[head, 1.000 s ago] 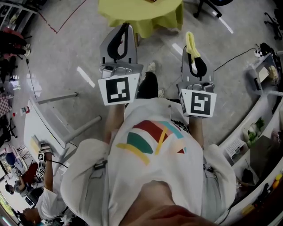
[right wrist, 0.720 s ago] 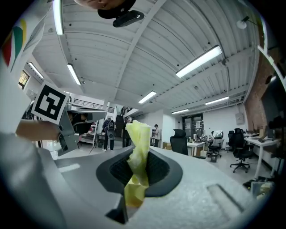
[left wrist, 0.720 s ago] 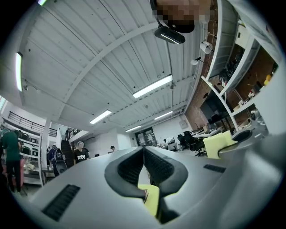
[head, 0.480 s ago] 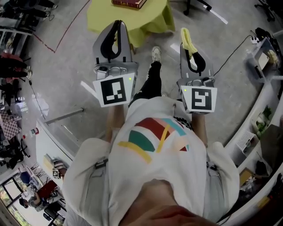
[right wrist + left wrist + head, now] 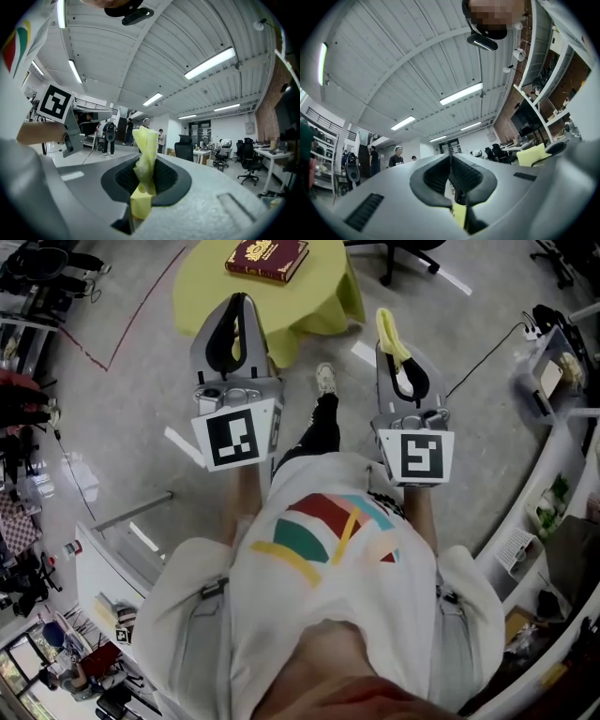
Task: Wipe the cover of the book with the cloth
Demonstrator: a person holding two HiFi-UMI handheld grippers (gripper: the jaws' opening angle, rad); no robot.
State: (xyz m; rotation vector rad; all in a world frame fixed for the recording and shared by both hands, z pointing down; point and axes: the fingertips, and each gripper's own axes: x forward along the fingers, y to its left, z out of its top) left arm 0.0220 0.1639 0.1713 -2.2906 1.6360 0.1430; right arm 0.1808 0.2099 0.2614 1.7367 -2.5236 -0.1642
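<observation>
While the person closes on the yellow-draped surface (image 5: 314,298), the head view takes in steadily more of it. One second earlier only the near edge of the drape is in frame. Half a second earlier a corner of the book appears. Now the whole dark red book (image 5: 267,257) is visible, lying flat on the far part of the surface.

Claw states:
- Left claw (image 5: 238,302): clenched. The left gripper view shows the two ribbed pads of the left claw (image 5: 451,174) meeting at the tips with nothing between them.
- Right claw (image 5: 397,357): grasping the yellow cloth (image 5: 391,332). The right gripper view shows the right claw (image 5: 143,185) pinching the bunched cloth (image 5: 145,145) at its lower end, with the loose end standing above the pads.

Both claws are held out ahead of the body, side by side, over bare floor (image 5: 141,381). Both remain well apart from the book.

Assessment: the approach phase is under way and wiping has not begun. The cloth is secured, so no regrasp appears necessary. The next step likely requires bringing the right claw over the surface and lowering the cloth onto the book.
</observation>
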